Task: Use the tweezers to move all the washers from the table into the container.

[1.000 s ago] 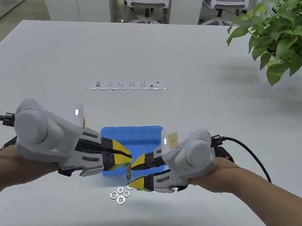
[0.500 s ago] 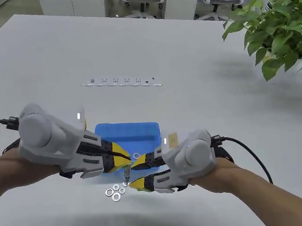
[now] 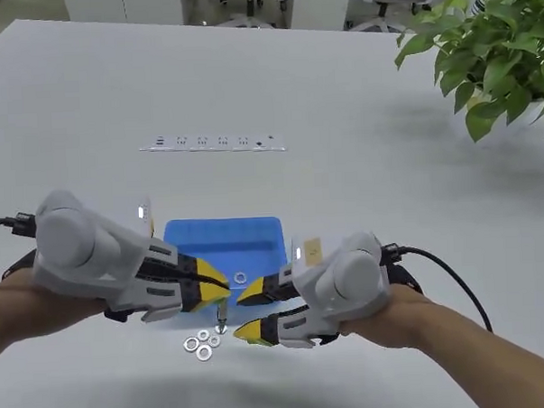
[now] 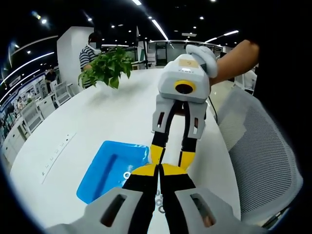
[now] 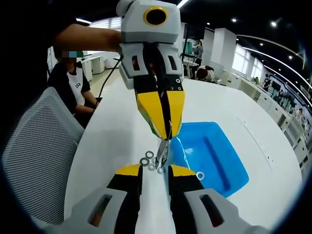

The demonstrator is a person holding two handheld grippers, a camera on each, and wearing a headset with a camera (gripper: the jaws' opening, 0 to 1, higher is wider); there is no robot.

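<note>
Head view, left tool (image 3: pixel 217 292): clenching the tweezers (image 3: pixel 221 318), long axis running up-down with the tips pointing at the surface (image 3: pixel 361 164); loose washers (image 3: pixel 201 343) lying just beside the tips, on the near side of the blue container (image 3: pixel 224 238); one washer (image 3: pixel 239 278) already sitting inside it
Head view, right tool (image 3: pixel 241 314): jaws standing apart, gripping nothing; hanging just beside the tweezers
Left gripper view: own tool (image 4: pixel 159 170) squeezing tight; right tool (image 4: pixel 170 157) facing it, released; container (image 4: pixel 112 165) lying off to the left
Right gripper view: tweezers (image 5: pixel 162 153) hanging from the left tool (image 5: pixel 165 129); tips sitting right next to the washers (image 5: pixel 152 165); container (image 5: pixel 214 156) just to the right
Next move, my guess: left hand is doing the picking, being the nearer one; washers are lying almost under the tips, so it's looking like a short drop and pinch, then a hop across to the container
</note>
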